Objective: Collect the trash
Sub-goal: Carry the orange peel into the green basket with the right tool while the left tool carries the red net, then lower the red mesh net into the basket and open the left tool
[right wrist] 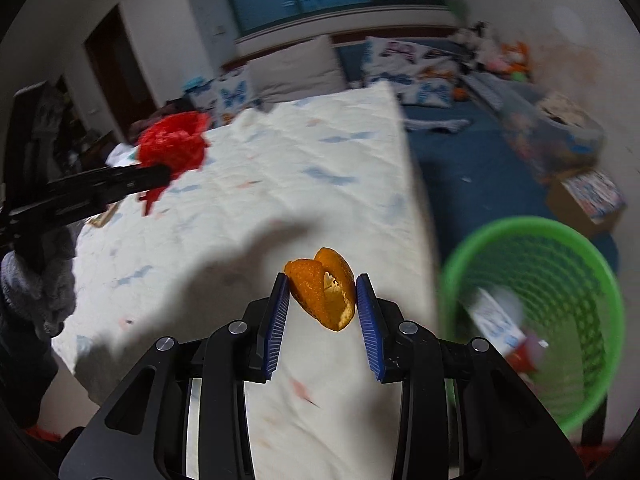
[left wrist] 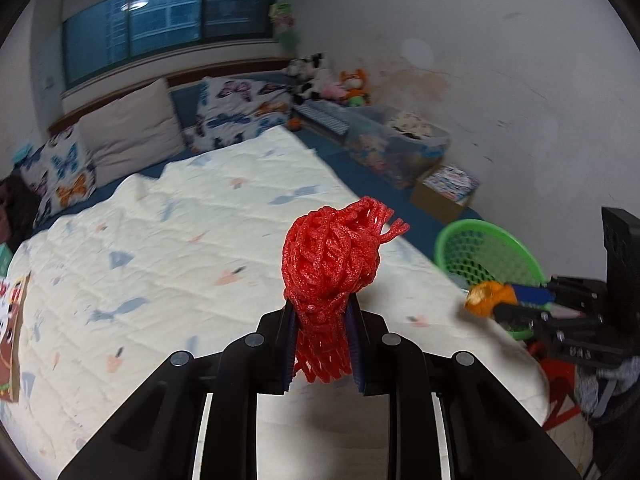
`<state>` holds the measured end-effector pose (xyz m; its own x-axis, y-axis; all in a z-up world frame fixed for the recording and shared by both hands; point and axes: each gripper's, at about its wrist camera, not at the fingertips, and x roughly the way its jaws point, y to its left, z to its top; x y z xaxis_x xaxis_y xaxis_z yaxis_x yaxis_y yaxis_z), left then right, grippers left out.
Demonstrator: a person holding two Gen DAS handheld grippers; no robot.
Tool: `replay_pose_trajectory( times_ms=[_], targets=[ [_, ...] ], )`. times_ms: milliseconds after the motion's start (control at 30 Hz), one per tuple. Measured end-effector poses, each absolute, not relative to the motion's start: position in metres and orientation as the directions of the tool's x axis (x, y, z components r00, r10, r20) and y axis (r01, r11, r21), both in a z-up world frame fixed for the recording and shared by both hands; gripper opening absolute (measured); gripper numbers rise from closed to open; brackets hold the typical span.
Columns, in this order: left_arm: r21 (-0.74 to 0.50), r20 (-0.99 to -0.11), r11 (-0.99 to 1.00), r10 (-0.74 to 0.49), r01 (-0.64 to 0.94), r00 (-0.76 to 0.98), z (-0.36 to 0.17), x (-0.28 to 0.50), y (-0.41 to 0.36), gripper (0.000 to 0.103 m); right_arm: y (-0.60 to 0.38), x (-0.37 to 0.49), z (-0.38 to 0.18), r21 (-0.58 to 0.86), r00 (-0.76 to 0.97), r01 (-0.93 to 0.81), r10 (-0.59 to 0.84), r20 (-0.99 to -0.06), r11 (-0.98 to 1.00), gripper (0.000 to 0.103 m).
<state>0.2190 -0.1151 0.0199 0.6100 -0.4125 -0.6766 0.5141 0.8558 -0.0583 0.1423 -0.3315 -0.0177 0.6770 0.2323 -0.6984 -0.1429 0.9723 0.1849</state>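
Both grippers are up over the bed (left wrist: 168,248) and tilted downward, each with a load. The left gripper (left wrist: 322,320) is clamped on a wad of red foam netting (left wrist: 330,256): the bulk of it bulges above the fingertips and a frayed end hangs below between the blue pads (left wrist: 289,344). Off to its right, the right gripper (right wrist: 322,300) pinches a curled piece of orange peel (right wrist: 324,292) between its own blue pads (right wrist: 276,320), the peel standing up past the tips. Ahead and to the right of that gripper, just past the bed's edge, sits the green mesh basket (right wrist: 532,228), with some wrappers (right wrist: 500,328) already lying inside. A hand in a grey glove (right wrist: 36,284) grips the left tool's handle at the far left of the right camera's view.
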Motion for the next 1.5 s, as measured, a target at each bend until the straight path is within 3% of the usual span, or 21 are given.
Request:
replay_pose_trajectory(
  times_ms=[267, 633, 1133, 1500],
  targets=[
    [-0.047, -0.681, 0.803, -0.461, 0.594, 0.569, 0.022, 0.203, -0.171, 0.021, -0.428, 0.116, -0.041, 0.159, 0.660, 0.100, 0.054, -0.749, 0.982, 0.035],
    [-0.028, -0.721, 0.752, -0.472, 0.659, 0.508, 0.008, 0.198, -0.222, 0.021, -0.485, 0.108, -0.086, 0.198, 0.603, 0.256, 0.004, -0.798, 0.946, 0.038],
    [-0.046, -0.766, 0.669, -0.500, 0.742, 0.403, -0.011, 0.193, -0.290, 0.022, -0.501, 0.075, -0.066, 0.226, 0.651, 0.286, -0.015, -0.759, 0.931, 0.045],
    [-0.046, -0.800, 0.596, -0.502, 0.801, 0.328, -0.031, 0.180, -0.348, 0.025, -0.515, 0.025, -0.048, 0.238, 0.690, 0.339, -0.068, -0.721, 0.910, 0.061]
  ],
)
